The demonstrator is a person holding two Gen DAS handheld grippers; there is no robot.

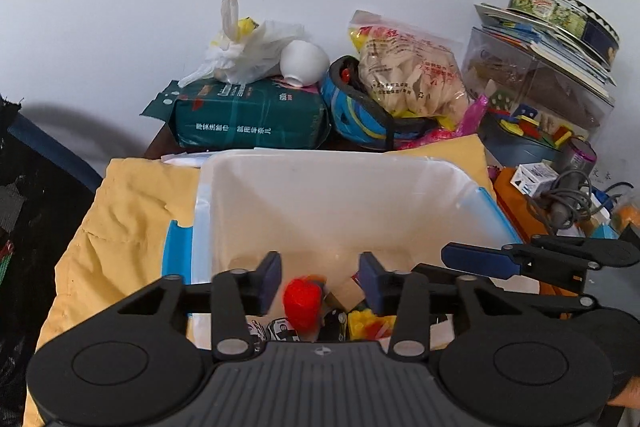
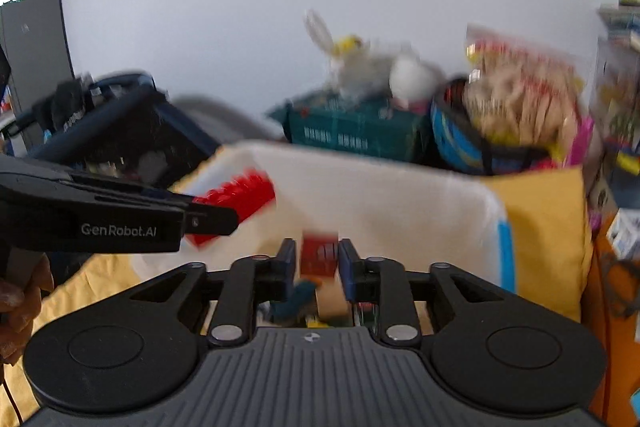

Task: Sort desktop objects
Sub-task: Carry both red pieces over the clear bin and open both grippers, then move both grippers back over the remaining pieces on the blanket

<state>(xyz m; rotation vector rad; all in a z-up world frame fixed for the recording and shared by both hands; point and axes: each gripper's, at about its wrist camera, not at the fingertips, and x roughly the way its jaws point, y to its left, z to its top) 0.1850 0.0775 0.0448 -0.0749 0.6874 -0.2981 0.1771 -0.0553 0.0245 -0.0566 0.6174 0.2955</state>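
A translucent white bin (image 1: 320, 163) with blue handles stands on a yellow cloth (image 1: 128, 211). My left gripper (image 1: 320, 279) hangs over its near side, jaws open. A red studded brick (image 1: 302, 303) lies between and below the pads, touching neither. In the bin below are a yellow brick (image 1: 364, 323) and small toy cars (image 1: 280, 331). The right wrist view is blurred. There my right gripper (image 2: 318, 259) is over the bin (image 2: 360, 163) with a small red block (image 2: 318, 255) between its pads, narrow gaps on both sides. The left gripper (image 2: 224, 217) reaches in from the left by the red brick (image 2: 236, 197).
Behind the bin stand a green package (image 1: 248, 115), a white plastic bag (image 1: 248, 47), a blue helmet (image 1: 352, 111), a snack bag (image 1: 408, 67) and a clear box (image 1: 540, 87) under a tin (image 1: 560, 11). Cables (image 1: 568, 203) lie at the right, a dark basket (image 2: 120, 123) at the left.
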